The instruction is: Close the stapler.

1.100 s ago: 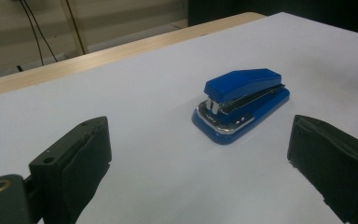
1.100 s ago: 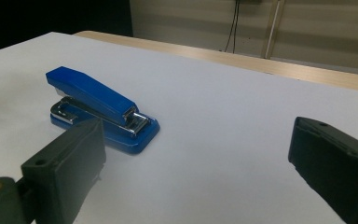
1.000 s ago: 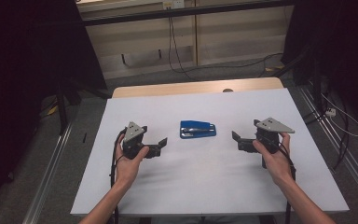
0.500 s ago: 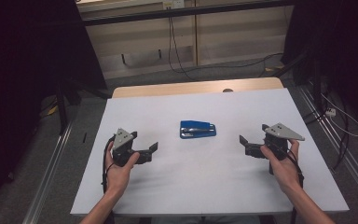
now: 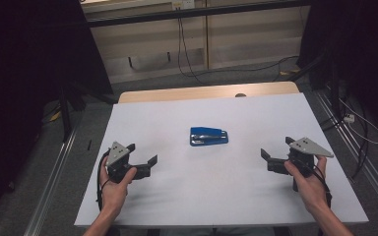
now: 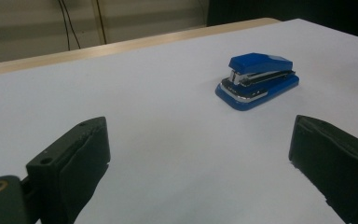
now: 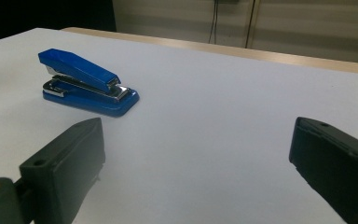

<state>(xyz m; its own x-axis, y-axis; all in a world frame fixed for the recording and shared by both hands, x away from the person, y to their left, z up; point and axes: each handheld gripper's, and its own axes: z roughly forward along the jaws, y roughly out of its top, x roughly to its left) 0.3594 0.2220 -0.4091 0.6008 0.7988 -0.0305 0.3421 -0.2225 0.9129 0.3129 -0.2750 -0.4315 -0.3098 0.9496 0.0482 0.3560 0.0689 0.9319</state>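
Approach: both sets of fingers wide open, empty.
The stapler (image 5: 208, 136) lies ahead between your left gripper (image 5: 140, 163) and right gripper (image 5: 275, 158); close in next.

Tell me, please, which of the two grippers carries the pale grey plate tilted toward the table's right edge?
The right gripper; the left gripper's plate sits at its left.

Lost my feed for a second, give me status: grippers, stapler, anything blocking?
Left gripper open, empty, low over the table. Right gripper open, empty, opposite side. Blue stapler flat mid-table between them, untouched. Nothing in the way.
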